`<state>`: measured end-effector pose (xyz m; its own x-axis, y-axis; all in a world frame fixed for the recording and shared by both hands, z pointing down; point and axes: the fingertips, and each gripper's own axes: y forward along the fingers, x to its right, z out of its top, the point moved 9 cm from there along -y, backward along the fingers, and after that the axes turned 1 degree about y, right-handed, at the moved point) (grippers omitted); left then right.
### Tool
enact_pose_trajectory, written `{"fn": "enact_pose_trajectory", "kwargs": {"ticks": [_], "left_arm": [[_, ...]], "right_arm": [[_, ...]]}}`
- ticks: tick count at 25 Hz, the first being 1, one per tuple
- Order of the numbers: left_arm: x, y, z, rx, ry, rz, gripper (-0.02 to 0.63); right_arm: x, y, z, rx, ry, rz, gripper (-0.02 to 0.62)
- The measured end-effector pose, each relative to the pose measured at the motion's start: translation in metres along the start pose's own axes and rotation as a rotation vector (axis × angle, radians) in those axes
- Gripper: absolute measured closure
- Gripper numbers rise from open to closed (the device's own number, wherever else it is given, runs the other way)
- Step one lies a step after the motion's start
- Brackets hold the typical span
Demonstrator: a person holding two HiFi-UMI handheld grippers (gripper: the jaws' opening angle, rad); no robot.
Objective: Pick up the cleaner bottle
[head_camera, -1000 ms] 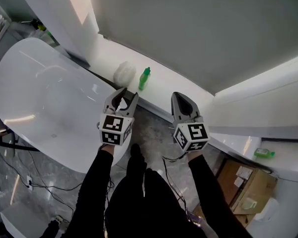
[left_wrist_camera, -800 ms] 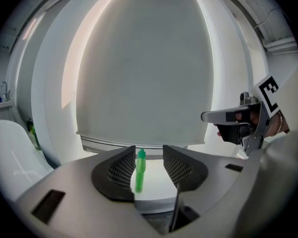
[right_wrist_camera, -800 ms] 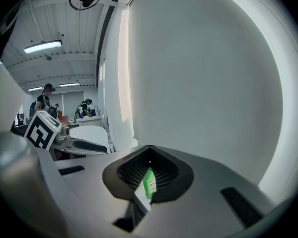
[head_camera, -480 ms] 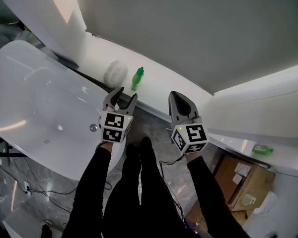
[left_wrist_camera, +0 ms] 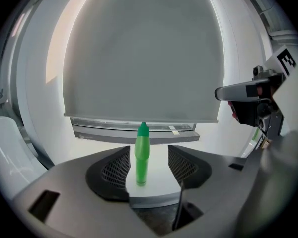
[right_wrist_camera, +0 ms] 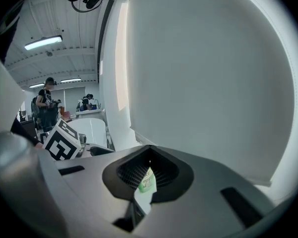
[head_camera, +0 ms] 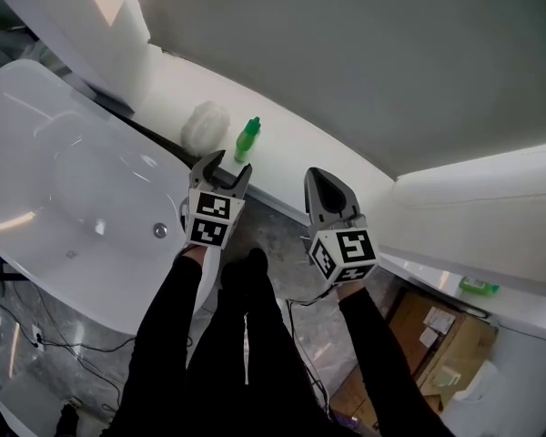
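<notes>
The jaws of your right gripper meet at the tips, so only a sliver of a small pale-green labelled item shows, too little to identify.

There are two grippers, the left gripper with its jaws opening and nothing between them and the right gripper, and each bears one cube, a left cube and a right cube. Two green bottles show, a near bottle and a far bottle, along with one white puff, one tub with one drain, and at least one box. The right gripper view adds two people far behind.
</notes>
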<state>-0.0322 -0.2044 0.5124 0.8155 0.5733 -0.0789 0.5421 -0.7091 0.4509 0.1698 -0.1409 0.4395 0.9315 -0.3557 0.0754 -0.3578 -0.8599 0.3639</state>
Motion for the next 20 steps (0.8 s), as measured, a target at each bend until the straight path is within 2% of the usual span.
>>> {"fn": "enact_pose_trajectory", "kwargs": {"ticks": [20], "left_arm": [[-0.019,0.092,-0.051,-0.083,-0.017,0.021,0.357]], "right_arm": [[0.038,0.07,-0.036,-0.014,-0.023,0.044,0.595]]}}
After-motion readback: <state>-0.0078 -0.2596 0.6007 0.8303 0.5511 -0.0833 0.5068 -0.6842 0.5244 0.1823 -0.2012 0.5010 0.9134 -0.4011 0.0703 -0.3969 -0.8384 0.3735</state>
